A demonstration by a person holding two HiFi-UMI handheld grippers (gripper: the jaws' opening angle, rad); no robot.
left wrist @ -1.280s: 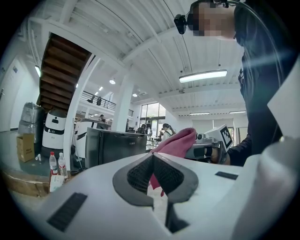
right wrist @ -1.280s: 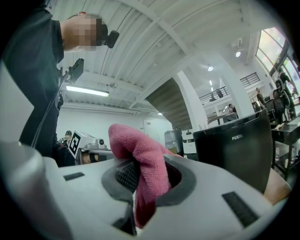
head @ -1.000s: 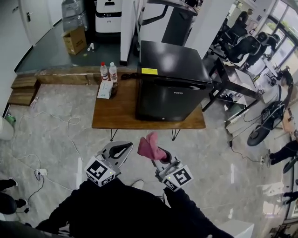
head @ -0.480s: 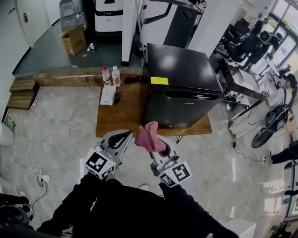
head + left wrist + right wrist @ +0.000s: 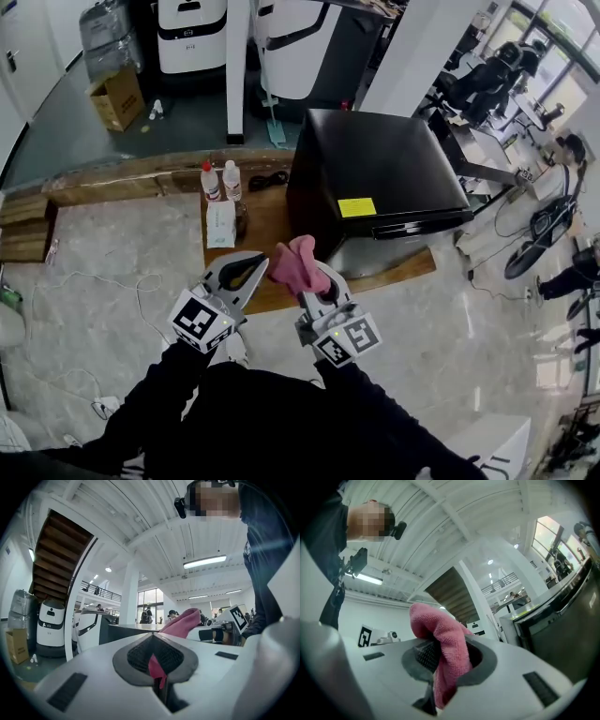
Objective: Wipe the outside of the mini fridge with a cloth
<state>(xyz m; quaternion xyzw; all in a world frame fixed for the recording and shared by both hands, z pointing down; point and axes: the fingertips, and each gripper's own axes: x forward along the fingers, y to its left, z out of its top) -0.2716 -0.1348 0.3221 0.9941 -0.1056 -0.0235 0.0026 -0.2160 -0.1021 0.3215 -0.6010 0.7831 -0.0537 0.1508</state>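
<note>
Bunching up out of the right gripper (image 5: 315, 292), the pink cloth (image 5: 298, 264) is held in the air in front of the person, short of the bench (image 5: 265, 223) edge. Its folded hump runs lengthwise up and away from those jaws toward the mini fridge (image 5: 375, 169). In the right gripper view the jaws of the right gripper (image 5: 440, 667) are clamped on the cloth (image 5: 443, 648), which fills the gap between them. The left gripper (image 5: 253, 268) sits just beside it. In the left gripper view its jaws (image 5: 155, 662) are pressed together with a thin strip of the cloth (image 5: 180, 622) caught in the slit.

The black fridge stands upright on the wooden bench, its door face turned toward the person and to the right. A yellow label (image 5: 356, 207) lies on the top near the front edge, but its print is too small to read, as is any lettering on the door. Each gripper carries a cube with black-and-white square markers.

Left of the fridge stand two bottles (image 5: 219, 178) and a white packet (image 5: 221, 223). A cardboard box (image 5: 117, 97) sits on the floor behind, well apart. The person's arms are cut off by the lower edge.
</note>
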